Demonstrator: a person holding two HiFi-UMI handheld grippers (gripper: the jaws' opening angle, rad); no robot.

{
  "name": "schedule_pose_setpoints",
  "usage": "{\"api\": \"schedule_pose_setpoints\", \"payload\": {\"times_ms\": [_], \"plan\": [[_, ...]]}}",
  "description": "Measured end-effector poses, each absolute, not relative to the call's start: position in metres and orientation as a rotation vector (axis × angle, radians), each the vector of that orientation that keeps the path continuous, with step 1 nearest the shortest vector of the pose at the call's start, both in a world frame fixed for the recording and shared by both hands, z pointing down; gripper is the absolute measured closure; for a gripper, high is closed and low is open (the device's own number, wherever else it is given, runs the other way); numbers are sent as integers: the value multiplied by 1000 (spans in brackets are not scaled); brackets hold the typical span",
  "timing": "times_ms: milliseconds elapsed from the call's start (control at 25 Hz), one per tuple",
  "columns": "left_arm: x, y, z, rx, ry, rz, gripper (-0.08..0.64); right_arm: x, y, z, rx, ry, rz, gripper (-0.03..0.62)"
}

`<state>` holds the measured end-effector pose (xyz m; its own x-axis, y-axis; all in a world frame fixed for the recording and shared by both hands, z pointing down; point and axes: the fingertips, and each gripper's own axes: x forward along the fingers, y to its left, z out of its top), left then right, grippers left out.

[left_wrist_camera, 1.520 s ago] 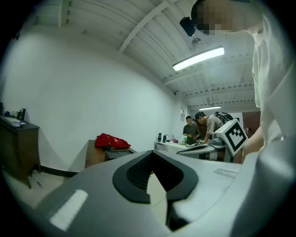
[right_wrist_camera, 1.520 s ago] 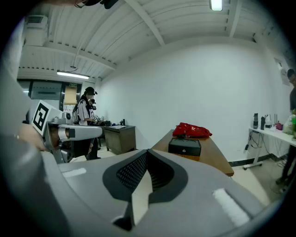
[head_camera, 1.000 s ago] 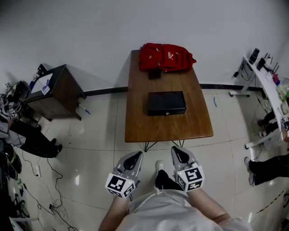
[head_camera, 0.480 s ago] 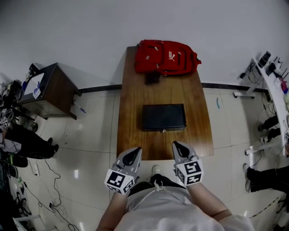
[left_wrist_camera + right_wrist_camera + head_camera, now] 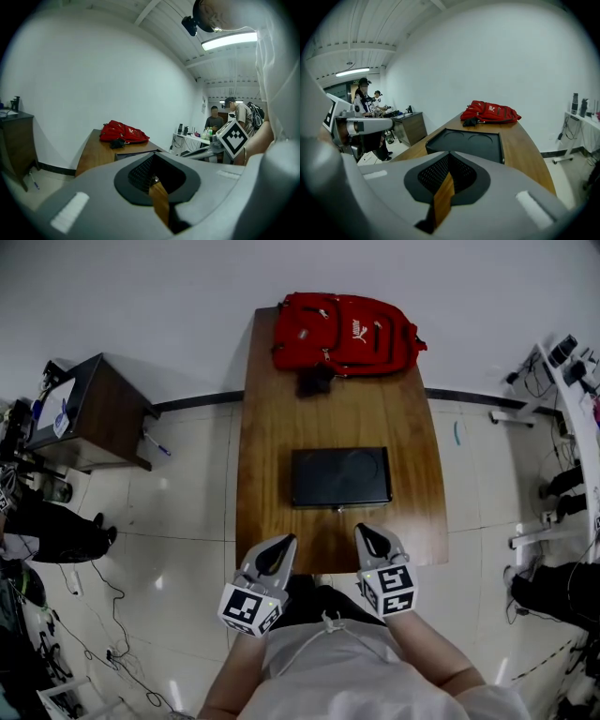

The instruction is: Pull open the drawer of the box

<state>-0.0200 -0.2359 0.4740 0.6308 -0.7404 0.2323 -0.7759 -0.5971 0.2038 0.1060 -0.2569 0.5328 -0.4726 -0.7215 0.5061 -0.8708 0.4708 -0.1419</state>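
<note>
Box (image 5: 340,477) lies in the middle of the desk (image 5: 267,418), front toward the near edge, where my left gripper (image 5: 281,546) and right gripper (image 5: 365,535) hover clenched on nothing. I judge it stiff but light, likely to slide on the smooth wood, so I would pinch the small front knob (image 5: 340,510) and press the top with the other gripper.

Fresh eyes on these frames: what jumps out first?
The red backpack grabs the eye first, lying at the far end of the wooden table against the white wall. Next comes the flat black box mid-table, its drawer not pulled out. The left tongs and right tongs hover over the near edge, both closed on nothing, short of the box.
</note>
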Motion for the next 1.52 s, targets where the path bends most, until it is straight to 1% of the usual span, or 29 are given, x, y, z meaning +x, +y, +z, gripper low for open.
{"api": "schedule_pose_setpoints", "payload": {"times_ms": [280, 360, 520, 800, 1120, 1520], "plan": [[-18, -253, 489, 2555, -1146, 174, 554, 95, -274, 574, 1313, -2239, 661, 581], [-20, -259, 498, 2542, -1127, 181, 554, 91, -279, 591, 1285, -2196, 714, 536], [-21, -267, 512, 2521, -1076, 206, 554, 90, -287, 612, 1275, -2125, 774, 506], [-26, -283, 526, 2496, -1040, 194, 554, 89, -300, 635, 1301, -2052, 931, 499], [-34, -286, 534, 2469, -1021, 211, 554, 83, -303, 641, 1302, -2028, 973, 515], [-31, -276, 532, 2465, -1026, 206, 554, 84, -283, 642, 1316, -2008, 1077, 517]]}}
